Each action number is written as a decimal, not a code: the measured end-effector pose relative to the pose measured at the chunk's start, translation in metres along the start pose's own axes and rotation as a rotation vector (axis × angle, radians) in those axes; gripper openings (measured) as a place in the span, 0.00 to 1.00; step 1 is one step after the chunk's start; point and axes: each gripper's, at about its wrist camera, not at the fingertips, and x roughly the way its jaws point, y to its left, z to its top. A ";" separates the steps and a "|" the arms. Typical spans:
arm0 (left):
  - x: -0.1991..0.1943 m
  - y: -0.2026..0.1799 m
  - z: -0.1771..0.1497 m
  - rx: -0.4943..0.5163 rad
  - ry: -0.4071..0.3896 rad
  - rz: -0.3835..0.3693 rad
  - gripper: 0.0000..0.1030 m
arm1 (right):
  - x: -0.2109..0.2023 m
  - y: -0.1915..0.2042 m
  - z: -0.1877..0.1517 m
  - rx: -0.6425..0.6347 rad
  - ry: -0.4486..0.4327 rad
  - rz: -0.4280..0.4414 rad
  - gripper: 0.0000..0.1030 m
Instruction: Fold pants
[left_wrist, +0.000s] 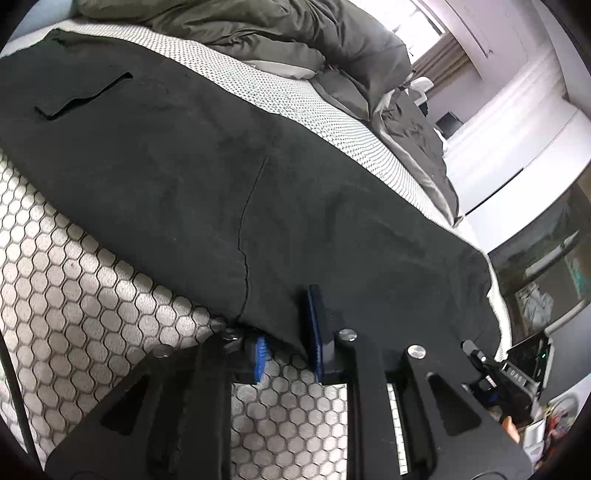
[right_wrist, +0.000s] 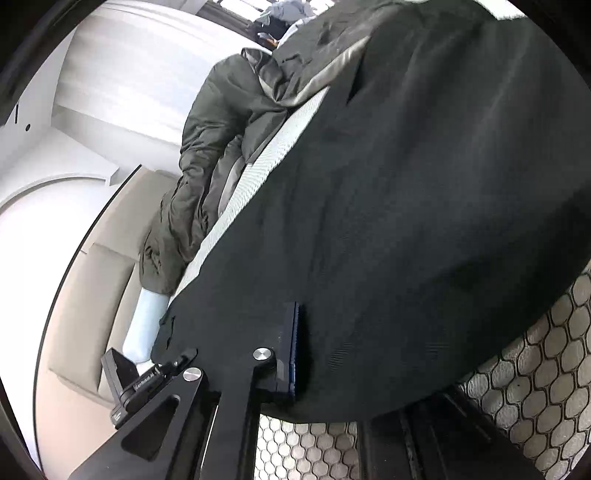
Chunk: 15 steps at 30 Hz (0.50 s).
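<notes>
Black pants (left_wrist: 221, 184) lie spread flat across the bed, with a slit pocket (left_wrist: 85, 96) at the far left. My left gripper (left_wrist: 288, 343) is at their near hem. One blue pad (left_wrist: 314, 332) lies on top of the cloth, the other (left_wrist: 260, 354) beneath it, and the hem is pinched between them. In the right wrist view the pants (right_wrist: 406, 221) fill most of the picture. My right gripper (right_wrist: 306, 332) is shut on their near edge. One blue-padded finger (right_wrist: 293, 347) shows on top. The other finger is hidden under the fabric.
The bed cover (left_wrist: 74, 295) has a pale honeycomb pattern (right_wrist: 535, 350). A rumpled olive-grey duvet (left_wrist: 258, 33) is heaped along the far side and hangs over the bed's edge (right_wrist: 207, 147). Beige floor (right_wrist: 92, 295) and white cabinets (left_wrist: 517, 129) lie beyond the bed.
</notes>
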 end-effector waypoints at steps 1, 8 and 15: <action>0.000 -0.002 0.000 -0.012 0.009 -0.011 0.24 | -0.001 0.000 0.001 0.006 -0.004 0.010 0.12; 0.013 -0.049 -0.018 0.077 0.037 -0.048 0.67 | 0.007 0.018 -0.004 -0.004 -0.018 0.091 0.40; 0.028 -0.083 -0.037 0.117 0.036 -0.005 0.40 | 0.034 0.039 -0.009 -0.062 -0.039 -0.003 0.22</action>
